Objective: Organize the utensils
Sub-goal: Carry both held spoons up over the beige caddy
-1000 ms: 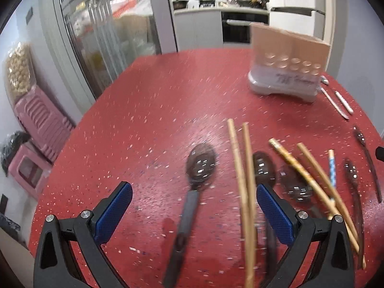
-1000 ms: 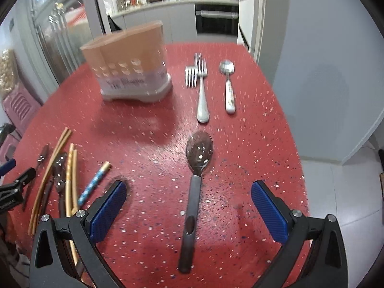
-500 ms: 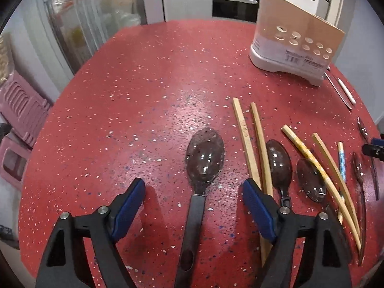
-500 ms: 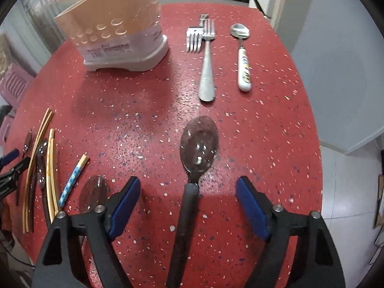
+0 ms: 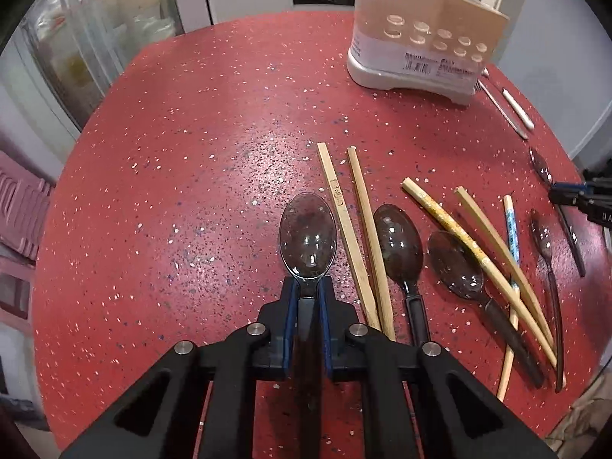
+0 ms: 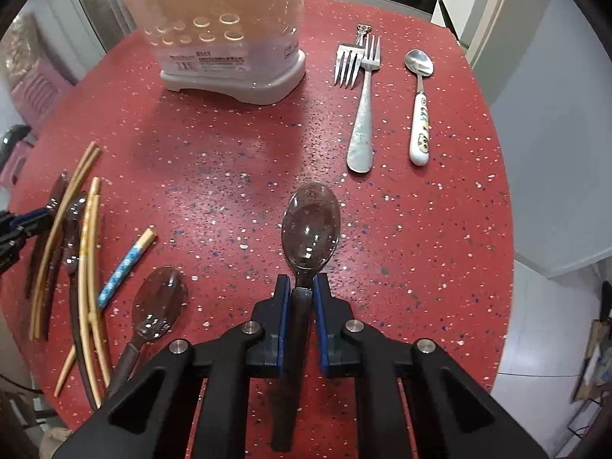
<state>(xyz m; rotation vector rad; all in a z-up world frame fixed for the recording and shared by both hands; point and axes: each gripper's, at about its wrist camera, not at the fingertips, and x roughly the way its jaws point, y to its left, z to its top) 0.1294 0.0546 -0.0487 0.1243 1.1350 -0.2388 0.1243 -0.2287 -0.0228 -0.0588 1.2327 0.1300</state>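
Red speckled table (image 5: 199,160) bears chopsticks (image 5: 354,237), spoons (image 5: 397,244), utensil holder (image 5: 420,49).

I see dark translucent spoons (image 5: 308,231) (image 6: 310,225) lying bowl-up on the red table, chopsticks (image 5: 354,237) beside them (the holder (image 5: 420,49) stands far off).

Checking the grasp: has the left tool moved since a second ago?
Yes. The left tool came forward and down toward the red table, its jaws closing on the dark spoon.
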